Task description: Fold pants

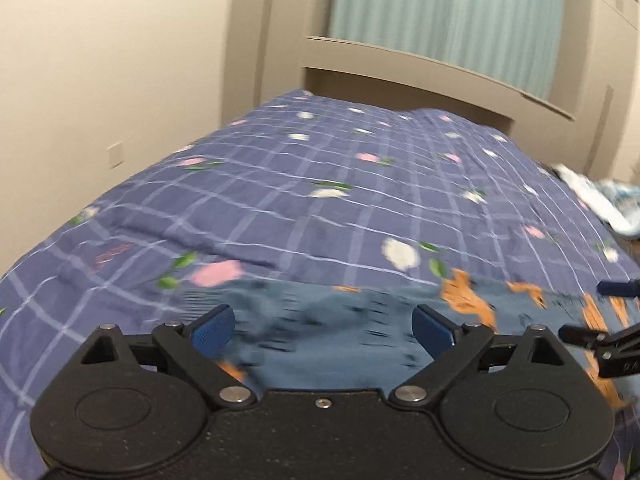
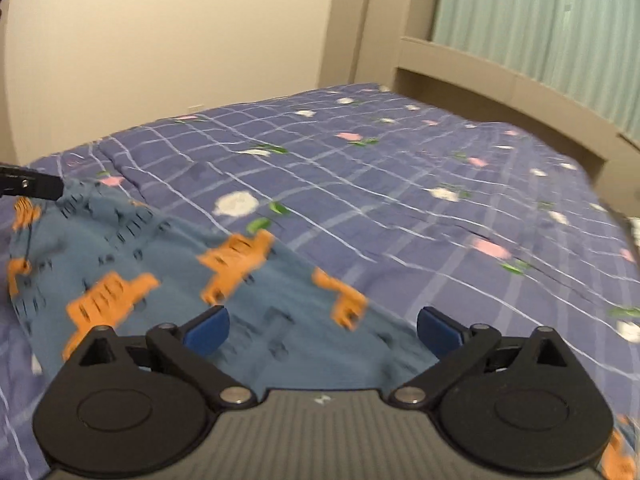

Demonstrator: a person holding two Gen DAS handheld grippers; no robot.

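The pants (image 2: 168, 264) are blue with orange cat prints and lie on the bed, blurred in both views. In the left wrist view they (image 1: 320, 332) lie just under and ahead of my left gripper (image 1: 324, 328), which is open and empty, its blue pads wide apart over the cloth. My right gripper (image 2: 322, 330) is open and empty too, its jaws spread above the near edge of the pants. The right gripper's fingers (image 1: 616, 288) show at the right edge of the left wrist view. The left gripper's finger (image 2: 32, 186) shows at the left edge of the right wrist view, by the pants' far corner.
The bed is covered with a purple checked quilt (image 1: 320, 184) with flower prints. A beige headboard (image 1: 420, 76) and a green curtain (image 1: 448, 8) stand behind it. White and light blue cloth (image 1: 604, 204) lies at the bed's far right edge. A beige wall (image 1: 100, 80) runs along the left.
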